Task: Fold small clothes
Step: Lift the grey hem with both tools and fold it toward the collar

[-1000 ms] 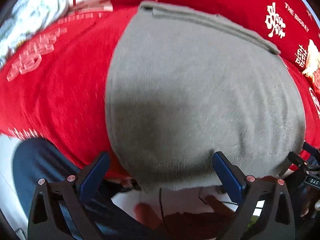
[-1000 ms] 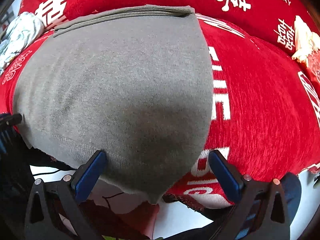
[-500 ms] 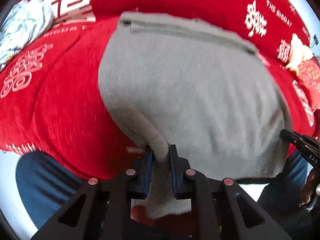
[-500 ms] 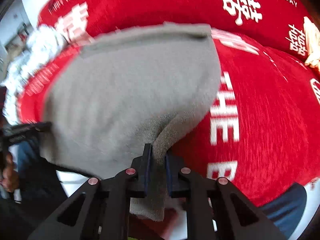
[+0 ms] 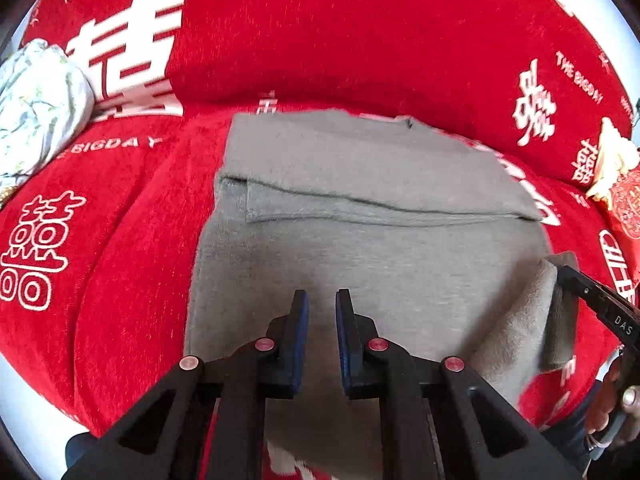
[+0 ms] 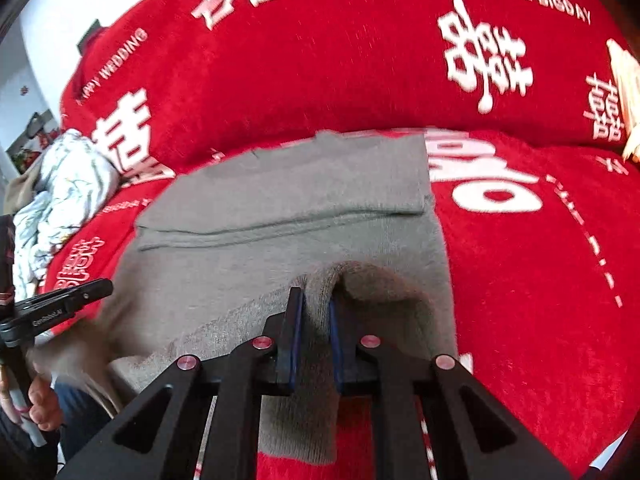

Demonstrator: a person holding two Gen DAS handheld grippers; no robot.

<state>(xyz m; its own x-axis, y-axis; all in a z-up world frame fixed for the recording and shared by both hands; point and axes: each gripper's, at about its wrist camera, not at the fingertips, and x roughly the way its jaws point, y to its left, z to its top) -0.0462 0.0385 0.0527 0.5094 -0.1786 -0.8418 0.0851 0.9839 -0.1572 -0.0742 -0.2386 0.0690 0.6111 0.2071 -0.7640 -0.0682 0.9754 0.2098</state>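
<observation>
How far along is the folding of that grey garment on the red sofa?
Roughly midway, I'd guess. Done: the far part of the grey garment already lies folded over as a flap. In hand: the left claw and right claw each pinch a near corner, raised off the red cover. Left: carrying that near edge over the flap and laying it flat.

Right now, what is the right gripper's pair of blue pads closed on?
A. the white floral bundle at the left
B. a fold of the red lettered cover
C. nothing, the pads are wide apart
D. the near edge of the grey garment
D: in the right wrist view the right gripper pinches a raised ridge of the grey garment, which drapes down between its pads, over the red cover.
</observation>
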